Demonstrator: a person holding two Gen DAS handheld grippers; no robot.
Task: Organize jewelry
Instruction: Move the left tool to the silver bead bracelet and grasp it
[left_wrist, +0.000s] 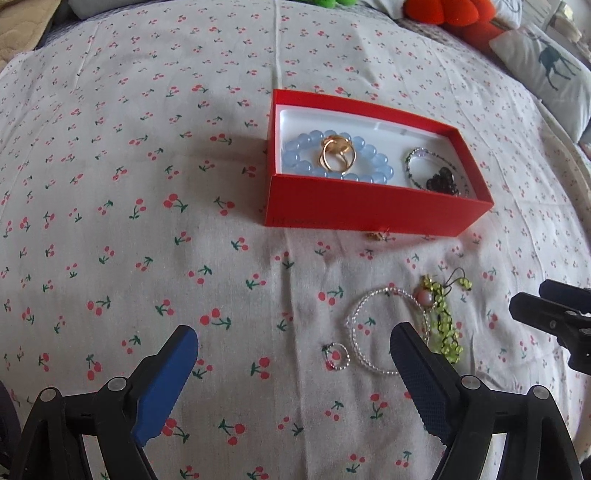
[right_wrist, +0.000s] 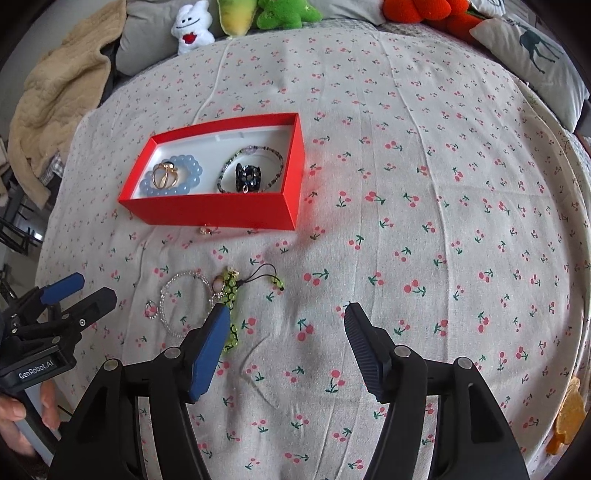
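Observation:
A red box (left_wrist: 369, 210) (right_wrist: 221, 212) lies on the cherry-print bedsheet. It holds a blue bead bracelet (left_wrist: 380, 162) (right_wrist: 192, 173) with gold rings (left_wrist: 338, 157) (right_wrist: 166, 175) on top, and a dark bead bracelet (left_wrist: 415, 153) (right_wrist: 277, 162) around a black charm (left_wrist: 441, 179) (right_wrist: 247, 177). On the sheet in front lie a clear bead bracelet (left_wrist: 354, 314) (right_wrist: 166, 291), a small ring (left_wrist: 335, 356) (right_wrist: 151, 309), a green bead charm (left_wrist: 443, 321) (right_wrist: 231, 288) and a small gold piece (left_wrist: 376, 235) (right_wrist: 205, 230). My left gripper (left_wrist: 293, 332) (right_wrist: 92, 288) hovers open above the ring, holding nothing. My right gripper (right_wrist: 286, 310) (left_wrist: 532, 299) is open and empty, beside the green charm.
Plush toys (right_wrist: 192, 26) and an orange-red one (left_wrist: 443, 14) line the far edge. A deer-print pillow (right_wrist: 532, 48) lies at the back right, a beige blanket (right_wrist: 55, 92) at the back left. An orange object (right_wrist: 565, 417) sits near the right. A person's hand (right_wrist: 14, 413) holds the left gripper.

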